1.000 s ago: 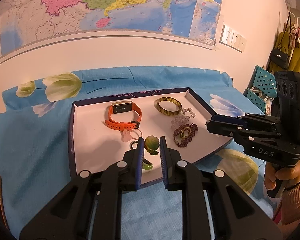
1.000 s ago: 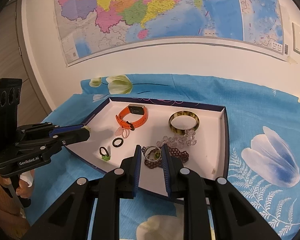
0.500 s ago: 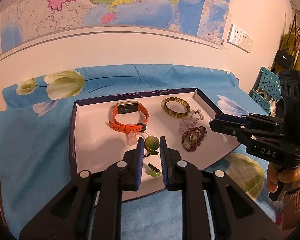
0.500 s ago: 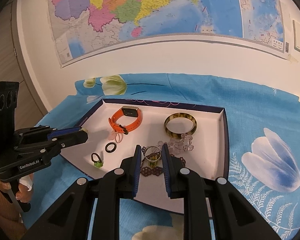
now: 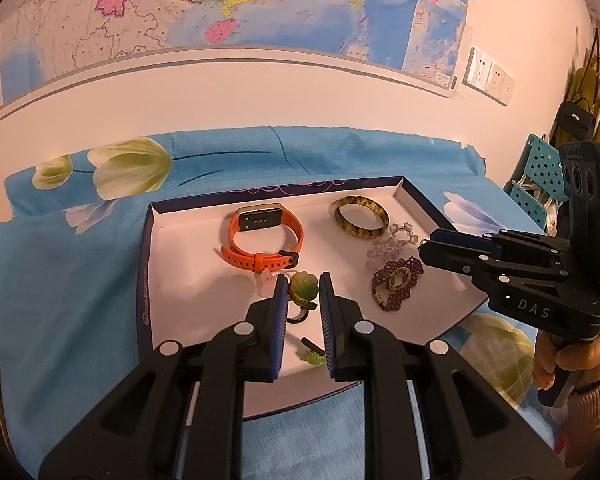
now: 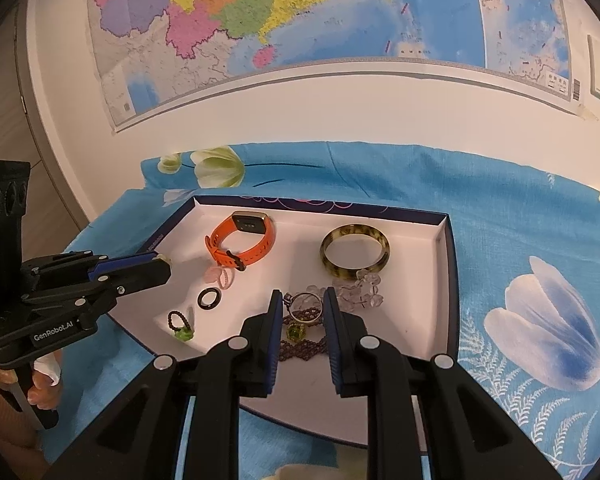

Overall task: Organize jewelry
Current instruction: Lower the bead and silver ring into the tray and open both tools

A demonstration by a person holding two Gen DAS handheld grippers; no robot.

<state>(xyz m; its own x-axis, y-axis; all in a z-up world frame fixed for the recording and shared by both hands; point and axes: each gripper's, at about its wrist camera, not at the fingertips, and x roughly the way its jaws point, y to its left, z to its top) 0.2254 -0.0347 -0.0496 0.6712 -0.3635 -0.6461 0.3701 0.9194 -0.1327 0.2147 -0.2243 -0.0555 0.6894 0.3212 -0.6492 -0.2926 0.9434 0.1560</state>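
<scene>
**Both jaws clamped on rings above the tray**

Jaws of both grippers are nearly together, each pair clamped on a small ring. Between the blue pads of the left gripper sits a green flower ring, its flower turned up and forward and its band hanging down between the pads. The right gripper pinches a silver ring by the two sides of its round band. Both rings are held above the tray floor, not lying on it.

For the coming move, I think what matters is that each ring hangs straight over the tray, so a place to set it lies below and ahead of the jaws. The left gripper is nearer to the small rings at the tray's left front part; the right one is over the bracelets.

One white tray with a dark blue rim lies on the blue flowered cloth. From large to small it holds: an orange watch, a mottled bangle, a clear bead bracelet, a purple bead bracelet, a black ring, a pink ring and a beaded ring with a green stone.
</scene>
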